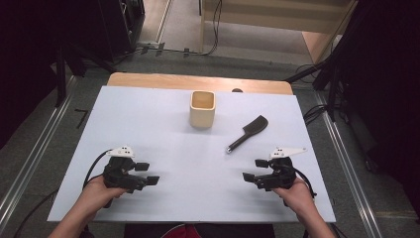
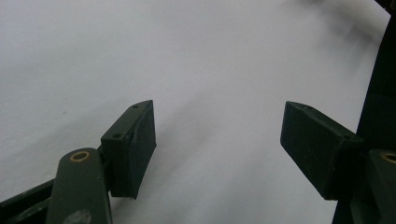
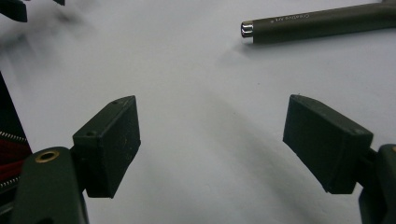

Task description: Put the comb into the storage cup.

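I had the left claw (image 1: 147, 173) and right claw (image 1: 253, 169) both wide and holding nothing, low over the white counter (image 1: 163, 119). The black spatula (image 1: 248, 132) lay flat just right of the beige cup (image 1: 202, 109), nearer the right claw, its handle end toward it.

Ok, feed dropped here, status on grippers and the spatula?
Left gripper and right gripper open, empty. Spatula flat on table, beside the cup. Nothing in the way.
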{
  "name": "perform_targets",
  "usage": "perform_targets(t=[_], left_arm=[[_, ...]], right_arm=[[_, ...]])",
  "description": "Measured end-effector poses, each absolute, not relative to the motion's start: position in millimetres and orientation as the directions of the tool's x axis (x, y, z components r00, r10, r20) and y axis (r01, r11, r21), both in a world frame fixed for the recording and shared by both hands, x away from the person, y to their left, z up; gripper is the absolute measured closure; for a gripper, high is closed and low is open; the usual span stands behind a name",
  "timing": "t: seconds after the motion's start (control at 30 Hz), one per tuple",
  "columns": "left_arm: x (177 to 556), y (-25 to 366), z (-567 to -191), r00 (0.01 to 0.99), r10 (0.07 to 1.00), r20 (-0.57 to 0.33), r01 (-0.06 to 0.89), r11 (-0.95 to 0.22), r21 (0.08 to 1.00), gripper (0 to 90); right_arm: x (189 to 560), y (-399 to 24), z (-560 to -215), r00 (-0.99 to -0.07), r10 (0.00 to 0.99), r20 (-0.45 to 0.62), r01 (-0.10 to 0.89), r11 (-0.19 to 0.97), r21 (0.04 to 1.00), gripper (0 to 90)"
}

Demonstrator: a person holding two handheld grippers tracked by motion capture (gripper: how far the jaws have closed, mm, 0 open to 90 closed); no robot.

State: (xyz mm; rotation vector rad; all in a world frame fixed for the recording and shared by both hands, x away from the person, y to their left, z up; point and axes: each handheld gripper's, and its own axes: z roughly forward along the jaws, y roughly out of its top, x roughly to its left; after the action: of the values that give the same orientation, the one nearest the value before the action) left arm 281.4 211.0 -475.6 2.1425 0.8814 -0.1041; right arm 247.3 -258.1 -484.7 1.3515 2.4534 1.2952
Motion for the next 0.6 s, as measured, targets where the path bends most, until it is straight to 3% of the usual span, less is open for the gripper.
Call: perform_targets(t=[0.6], left_arm=[[284.7, 209.8, -478.7, 0.756, 0.562, -0.336, 0.625, -0.463, 0.629, 27.9]], right_arm=[[250.1, -254.2, -489.2, -0.631, 0.706, 0.320, 0.685, 0.314, 0.657, 18.7]])
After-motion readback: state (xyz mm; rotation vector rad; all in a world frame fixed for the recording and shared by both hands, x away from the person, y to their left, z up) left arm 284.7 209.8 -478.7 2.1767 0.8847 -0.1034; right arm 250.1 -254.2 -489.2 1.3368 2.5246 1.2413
